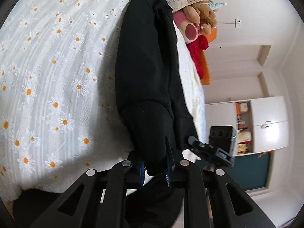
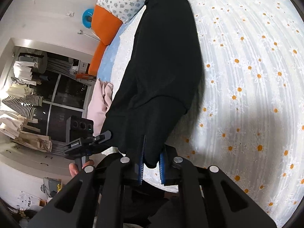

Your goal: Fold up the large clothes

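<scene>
A large black garment [image 1: 148, 60] lies lengthwise on a bed with a white daisy bedspread [image 1: 53, 72]. My left gripper [image 1: 155, 161] is shut on a bunched fold at the garment's near end, its blue pads [image 1: 142, 172] pressing the cloth. In the right wrist view the same black garment [image 2: 163, 62] runs away from me, and my right gripper [image 2: 152, 164] is shut on the other near corner. Each gripper shows in the other's view: the right gripper [image 1: 209, 150] to the right, the left gripper [image 2: 89, 142] to the left, held by a hand [image 2: 76, 169].
Plush toys [image 1: 197, 22] and a floral pillow [image 2: 121, 1] lie at the bed's head by an orange headboard [image 2: 102, 38]. A pink cloth [image 2: 100, 98] hangs at the bed's side. White cabinets [image 1: 269, 123] and hanging clothes [image 2: 20, 95] line the room.
</scene>
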